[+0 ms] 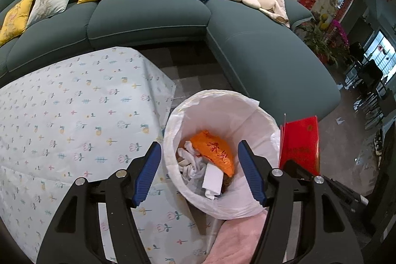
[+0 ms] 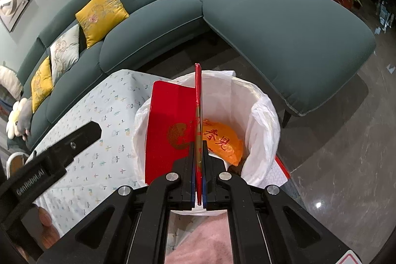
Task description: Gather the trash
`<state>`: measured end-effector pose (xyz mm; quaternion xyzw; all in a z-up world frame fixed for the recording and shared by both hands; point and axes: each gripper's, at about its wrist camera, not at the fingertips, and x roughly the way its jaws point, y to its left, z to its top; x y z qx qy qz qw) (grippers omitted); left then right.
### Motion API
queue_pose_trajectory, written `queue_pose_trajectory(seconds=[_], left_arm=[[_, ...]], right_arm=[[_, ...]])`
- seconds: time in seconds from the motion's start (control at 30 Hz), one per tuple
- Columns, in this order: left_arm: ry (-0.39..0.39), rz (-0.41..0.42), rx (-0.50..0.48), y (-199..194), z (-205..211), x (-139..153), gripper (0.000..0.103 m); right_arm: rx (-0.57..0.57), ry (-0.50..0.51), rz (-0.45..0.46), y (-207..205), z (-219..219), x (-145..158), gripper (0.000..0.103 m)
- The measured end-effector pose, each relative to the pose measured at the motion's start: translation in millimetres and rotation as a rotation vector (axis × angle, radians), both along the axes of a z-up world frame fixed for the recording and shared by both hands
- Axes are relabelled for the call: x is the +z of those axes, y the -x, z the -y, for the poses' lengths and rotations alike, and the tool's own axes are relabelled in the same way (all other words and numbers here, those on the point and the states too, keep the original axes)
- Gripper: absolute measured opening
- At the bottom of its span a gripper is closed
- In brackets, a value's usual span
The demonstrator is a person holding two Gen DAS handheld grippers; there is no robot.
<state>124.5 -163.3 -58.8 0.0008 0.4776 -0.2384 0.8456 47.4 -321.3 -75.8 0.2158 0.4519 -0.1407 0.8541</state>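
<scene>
The left gripper point(image 1: 198, 172) hangs wide open and empty over the bin point(image 1: 247, 204) beside the table point(image 1: 61, 115). Inside lie an orange wrapper point(image 1: 215, 152) and crumpled tissue point(image 1: 195, 162). Further right, the right gripper point(image 2: 198, 170) is clamped on a red envelope point(image 2: 170, 135) by its lower edge, above the bin — thin, light, fairly stiff card, likely to flutter or catch the bag liner when let go.

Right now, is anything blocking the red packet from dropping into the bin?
Nothing visible. The right claw holds the red packet right over the open bin, whose mouth is uncovered. The trash inside sits low. The left claw hangs open beside it.
</scene>
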Motion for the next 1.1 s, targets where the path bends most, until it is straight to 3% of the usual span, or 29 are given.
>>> queue_pose_trajectory(seconds=[0.43,0.5,0.77,1.1], left_arm=[[-0.02,0.001,0.06,-1,-22,-5,0.065],[-0.023,0.001,0.07,-1,-25,-5,0.067],[-0.045,0.021,0.098,7,-37,-7,0.074],[-0.081,0.049,0.107,21,-53,-8,0.078]], right_arm=[[0.049,0.089,0.002,-25,-20,12,0.012],[0.045,0.095,0.009,-25,-21,15,0.023],[0.031,0.112,0.01,-17,-26,20,0.044],[0.043,0.154,0.01,-1,-43,25,0.062]])
